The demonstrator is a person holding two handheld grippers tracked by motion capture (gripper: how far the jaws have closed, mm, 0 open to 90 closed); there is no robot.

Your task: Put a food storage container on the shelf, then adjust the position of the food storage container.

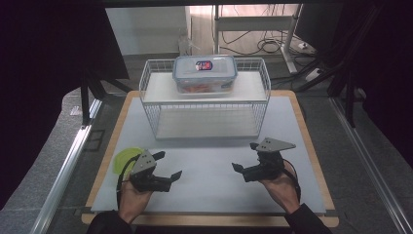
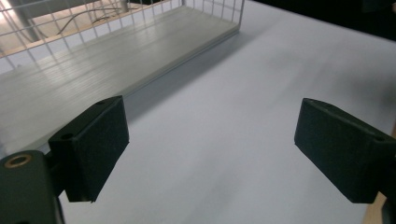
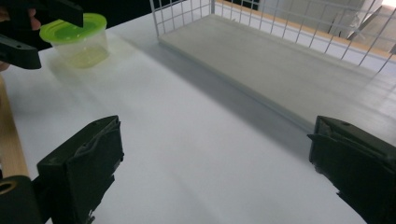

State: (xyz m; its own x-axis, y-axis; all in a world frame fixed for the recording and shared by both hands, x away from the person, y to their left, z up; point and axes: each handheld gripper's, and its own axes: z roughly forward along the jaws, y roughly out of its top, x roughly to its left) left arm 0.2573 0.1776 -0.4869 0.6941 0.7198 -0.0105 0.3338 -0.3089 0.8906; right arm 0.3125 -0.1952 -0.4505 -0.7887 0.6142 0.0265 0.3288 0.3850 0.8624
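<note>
A white wire rack (image 1: 204, 100) carries a clear, blue-rimmed container (image 1: 205, 73) with perhaps orange contents. The small tub (image 3: 80, 42) is translucent, lime-green lidded. The table mat (image 1: 209, 165) is pale grey.

Your right gripper (image 3: 212, 172), jaws spread wide.
A green-lidded cup (image 3: 80, 41) sits beside the wire rack (image 3: 299, 60).

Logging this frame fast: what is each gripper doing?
Left gripper: open, holding nothing.
Right gripper: open, holding nothing.
</note>
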